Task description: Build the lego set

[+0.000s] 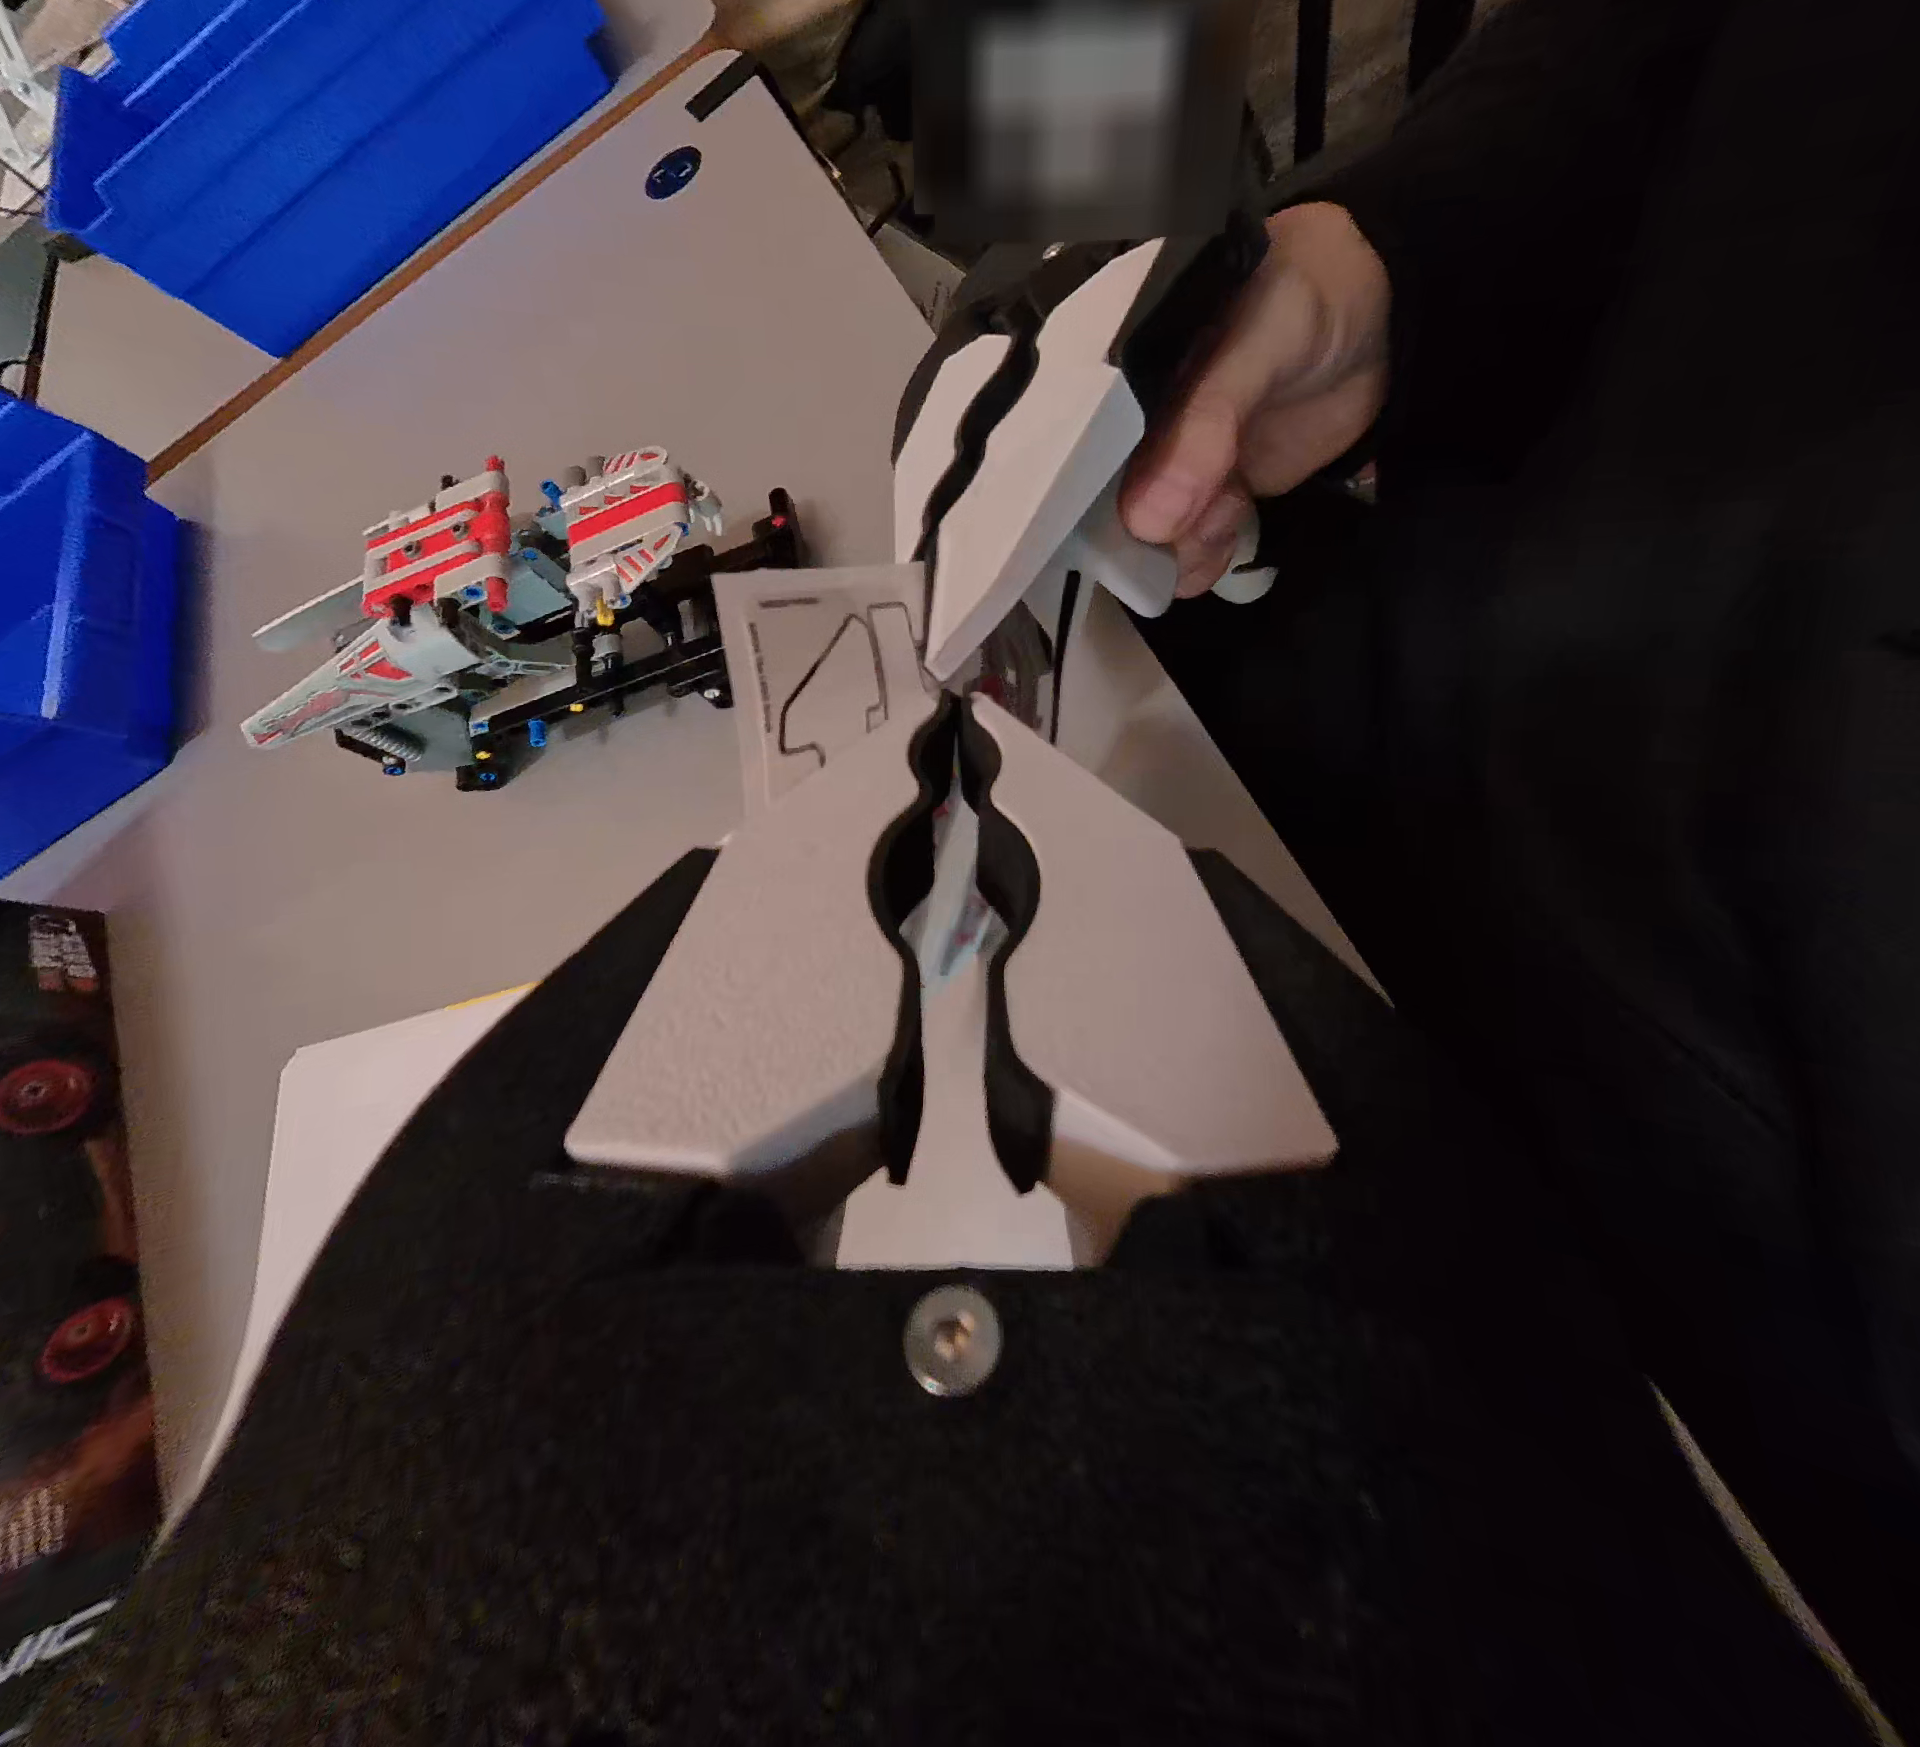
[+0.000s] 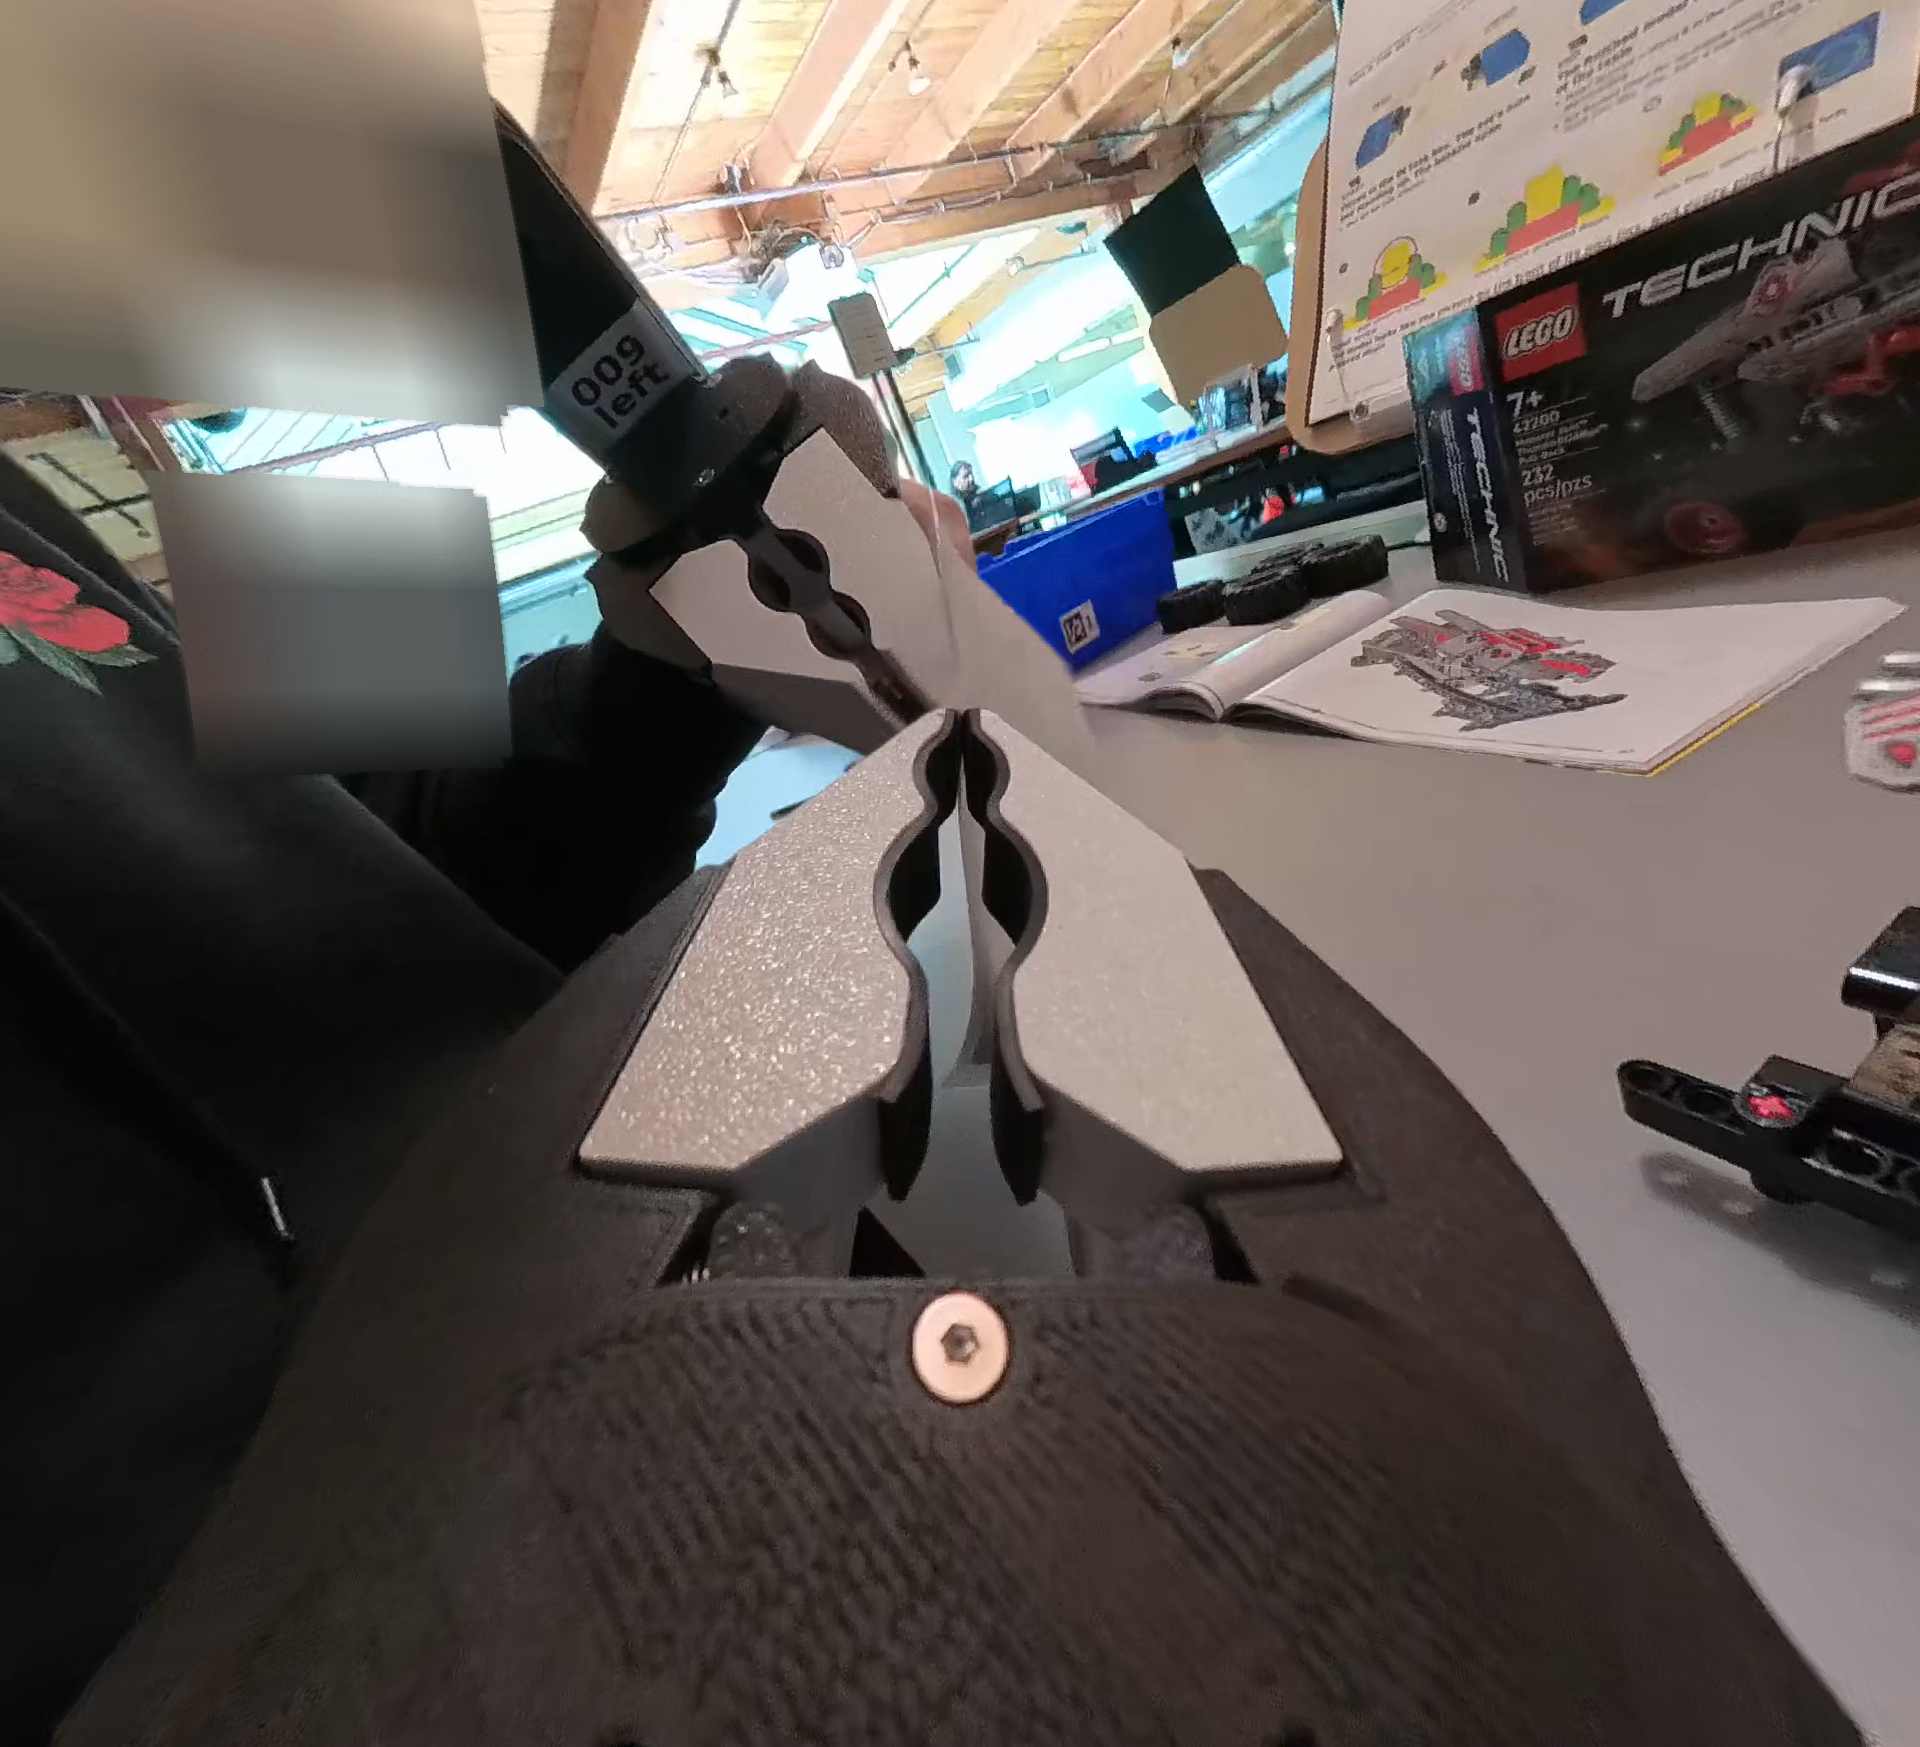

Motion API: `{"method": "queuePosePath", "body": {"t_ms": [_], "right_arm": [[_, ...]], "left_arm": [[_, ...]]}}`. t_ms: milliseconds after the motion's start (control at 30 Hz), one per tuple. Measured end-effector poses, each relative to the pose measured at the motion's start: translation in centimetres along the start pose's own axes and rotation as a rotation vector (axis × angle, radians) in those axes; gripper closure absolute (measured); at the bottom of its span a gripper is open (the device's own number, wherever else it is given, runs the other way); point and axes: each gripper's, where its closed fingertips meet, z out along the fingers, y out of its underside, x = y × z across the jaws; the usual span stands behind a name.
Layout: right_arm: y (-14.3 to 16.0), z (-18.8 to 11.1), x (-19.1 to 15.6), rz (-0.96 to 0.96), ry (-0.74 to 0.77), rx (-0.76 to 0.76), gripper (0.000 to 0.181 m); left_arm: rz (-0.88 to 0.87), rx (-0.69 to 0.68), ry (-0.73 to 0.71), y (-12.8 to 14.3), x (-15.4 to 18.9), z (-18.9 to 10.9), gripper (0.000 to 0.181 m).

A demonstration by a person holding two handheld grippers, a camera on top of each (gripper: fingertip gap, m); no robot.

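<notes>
1. the left gripper [image 1: 951,710] is pinched tight on a thin sticker sheet [image 1: 821,669]. the sheet is white with black outlines on it.
2. the right gripper [image 2: 958,718] is pinched on the same sheet, seen edge-on between its fingers. the two gripper tips meet almost nose to nose, held up above the table [image 1: 582,347].
3. a hand [image 1: 1262,409] holds the right gripper's handle at the table's edge.
4. the half-built lego model [image 1: 499,617] sits on the table just past the sheet. it is red, grey and black, and no gripper touches it.
5. an open instruction book [image 2: 1475,669] lies flat on the table. a few black tires [image 2: 1273,580] sit behind it.
6. the lego box [image 2: 1683,409] stands farther back.
7. blue bins [image 1: 322,87] sit at the far side of the table.
</notes>
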Motion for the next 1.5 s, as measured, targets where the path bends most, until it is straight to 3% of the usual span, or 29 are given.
{"method": "queuePosePath", "body": {"t_ms": [67, 167, 333, 400, 467, 533, 600, 633, 733, 833, 1000, 1133, 1200, 1267, 1300, 1367, 1433, 1500], "right_arm": [[0.0, -0.1, 0.6, 0.006, 0.035, 0.002, 0.181], [-0.7, -0.3, 1.0, 0.104, 0.044, 0.049, 0.181], [-2.8, -1.0, 1.2, 0.338, -0.029, 0.221, 0.181], [-3.6, -1.2, 1.0, 0.397, -0.065, 0.279, 0.181], [-3.9, -1.4, 1.3, 0.423, -0.063, 0.305, 0.181], [-4.0, -1.4, 1.1, 0.426, -0.071, 0.305, 0.181], [-3.7, -1.2, 1.1, 0.423, -0.068, 0.283, 0.181], [-3.3, -1.2, 1.1, 0.401, -0.061, 0.249, 0.181], [-1.4, -1.3, 1.6, 0.272, -0.010, 0.048, 0.168], [0.3, -1.3, 1.3, 0.127, 0.005, -0.144, 0.167], [1.9, -0.7, 0.0, 0.172, -0.074, -0.200, 0.181], [2.4, -0.1, -0.8, 0.185, -0.113, -0.212, 0.181], [2.2, 0.2, -0.5, 0.206, -0.097, -0.183, 0.181], [2.0, 0.4, -0.3, 0.276, -0.090, -0.141, 0.181], [1.7, 0.5, 0.0, 0.328, -0.079, -0.112, 0.181], [1.1, 0.5, 0.9, 0.420, -0.046, -0.033, 0.181], [0.6, 0.5, 1.6, 0.498, -0.026, 0.027, 0.181], [0.7, 0.6, 1.8, 0.513, -0.013, 0.039, 0.181]], "left_arm": [[-0.035, 0.008, -0.019, 0.5, -0.4, 0.0, 0.181], [-0.090, 0.011, -0.076, 1.2, -1.2, -0.2, 0.166], [-0.318, 0.093, -0.368, 2.4, -6.0, -2.5, 0.119], [-0.552, 0.233, -0.324, 2.9, -6.6, -3.3, 0.116], [-0.769, 0.390, -0.128, 2.4, -5.3, -3.2, 0.113], [-0.914, 0.500, 0.096, 1.6, -3.5, -2.9, 0.130], [-0.987, 0.513, 0.255, 1.3, -2.0, -2.2, 0.174], [-0.997, 0.520, 0.304, 1.2, -1.6, -2.1, 0.181], [-1.030, 0.522, 0.378, 1.1, -1.4, -2.5, 0.181], [-1.106, 0.438, 0.478, 1.7, -1.1, -2.7, 0.181], [-1.074, 0.316, 0.552, 2.2, -0.2, -2.8, 0.181], [-1.066, 0.259, 0.543, 2.6, -0.2, -2.7, 0.181], [-1.063, 0.242, 0.500, 2.9, -0.6, -2.5, 0.181], [-1.010, 0.245, 0.361, 3.5, -2.2, -2.5, 0.173], [-0.975, 0.235, 0.232, 4.2, -3.7, -2.7, 0.161], [-0.827, 0.249, -0.085, 4.7, -7.2, -4.5, 0.154], [-0.610, 0.294, -0.295, 2.8, -8.6, -6.8, 0.155], [-0.369, 0.264, -0.280, 0.2, -6.4, -6.5, 0.156]]}}
